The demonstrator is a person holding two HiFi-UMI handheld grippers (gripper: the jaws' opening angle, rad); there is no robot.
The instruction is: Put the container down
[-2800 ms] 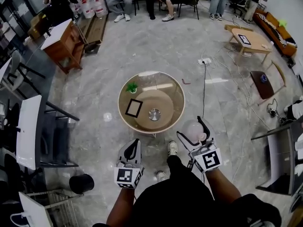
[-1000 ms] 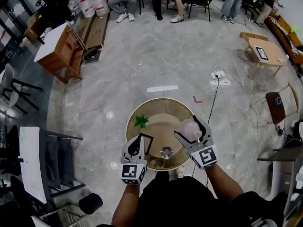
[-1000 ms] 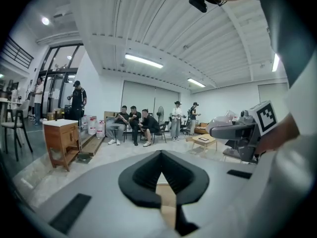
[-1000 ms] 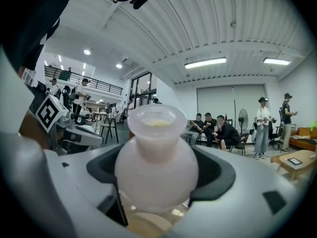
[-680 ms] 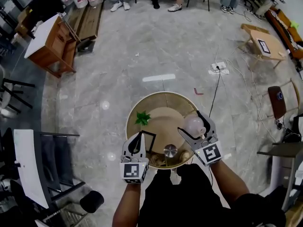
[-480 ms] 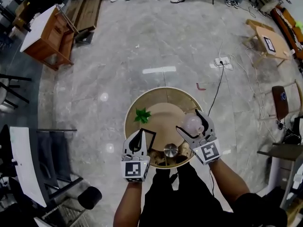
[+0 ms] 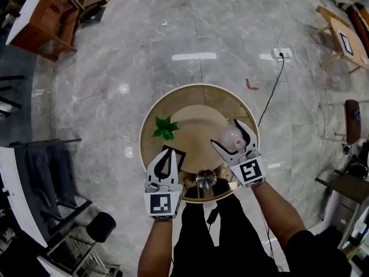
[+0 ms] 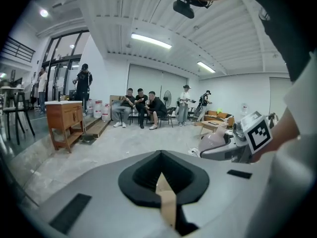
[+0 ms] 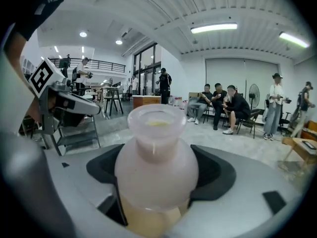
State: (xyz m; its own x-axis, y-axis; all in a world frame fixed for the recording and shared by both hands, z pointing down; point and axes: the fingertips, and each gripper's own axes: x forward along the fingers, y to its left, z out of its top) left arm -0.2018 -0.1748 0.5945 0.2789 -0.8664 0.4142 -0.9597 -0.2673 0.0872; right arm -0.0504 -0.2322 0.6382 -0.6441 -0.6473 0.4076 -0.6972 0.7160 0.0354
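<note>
A pale pink, narrow-necked container (image 7: 232,137) sits between the jaws of my right gripper (image 7: 229,135), which is shut on it above the right part of the round glass-topped table (image 7: 190,94). In the right gripper view the container (image 9: 157,157) fills the jaws, its open mouth facing away. My left gripper (image 7: 166,154) is shut and holds nothing, hovering over the table's near left edge; its jaws (image 8: 161,155) meet in the left gripper view. The right gripper (image 8: 237,143) with the container also shows there.
On the table are a small green plant (image 7: 165,127), a black frame (image 7: 180,156) partly under my left gripper, and a metal cup (image 7: 206,179) near the front edge. A cable (image 7: 271,97) runs across the floor at right. Dark chairs (image 7: 40,172) and a black bin (image 7: 101,227) stand at left.
The table has come closer and now lies under both grippers. The right gripper still holds the container, now over the table's right part. The left gripper stays shut.
</note>
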